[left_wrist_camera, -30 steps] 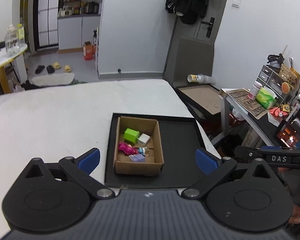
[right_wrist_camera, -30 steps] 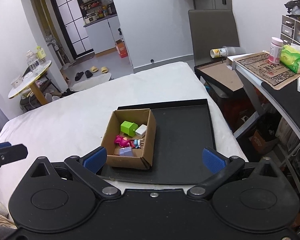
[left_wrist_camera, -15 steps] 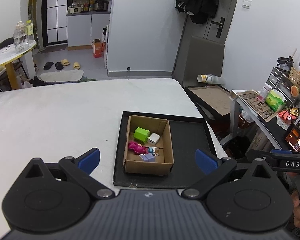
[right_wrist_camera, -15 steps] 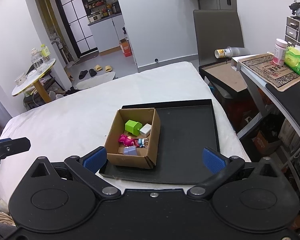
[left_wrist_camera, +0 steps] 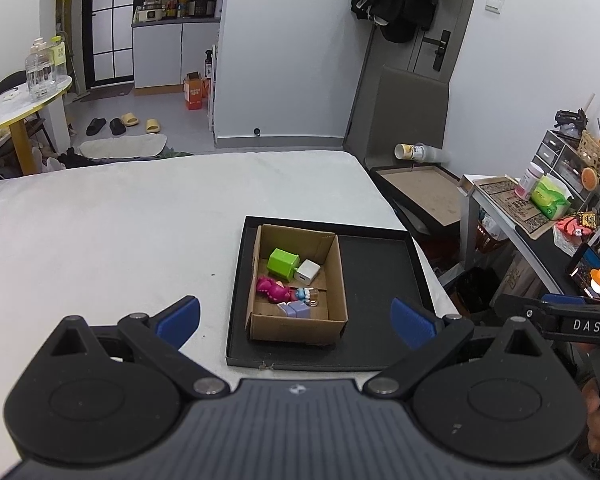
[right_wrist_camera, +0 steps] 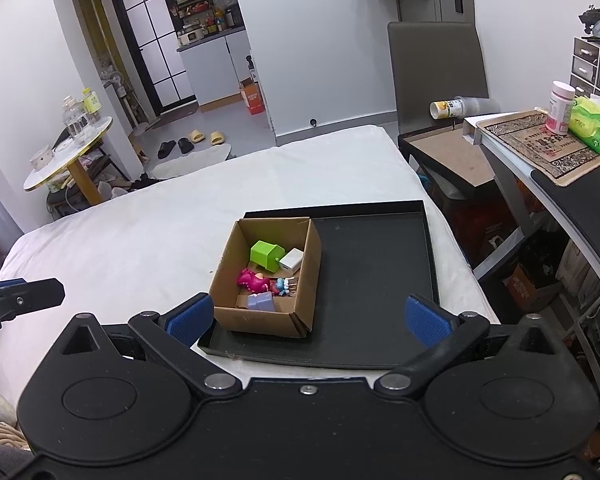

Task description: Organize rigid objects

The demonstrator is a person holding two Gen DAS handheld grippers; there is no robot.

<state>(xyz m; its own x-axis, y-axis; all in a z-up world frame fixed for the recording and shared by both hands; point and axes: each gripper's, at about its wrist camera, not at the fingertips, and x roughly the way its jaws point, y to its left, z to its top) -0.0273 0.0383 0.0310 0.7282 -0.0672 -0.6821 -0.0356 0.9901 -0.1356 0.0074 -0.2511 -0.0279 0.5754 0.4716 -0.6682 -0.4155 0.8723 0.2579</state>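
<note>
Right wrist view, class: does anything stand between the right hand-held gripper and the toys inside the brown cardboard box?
Only the brown cardboard box's own near wall. The open right hand-held gripper sits low before it; the pink toy figure and lilac block lie behind that wall, open from above.

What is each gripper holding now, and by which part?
Nothing. The left gripper and right gripper are both open and empty; the small objects lie in the cardboard box.

My left wrist camera looks forward and down along my left claw from the near edge of the bed, well back from the black tray. My right wrist camera sits further right, angled leftward. Both share the tray, cardboard box and far doorway.
</note>
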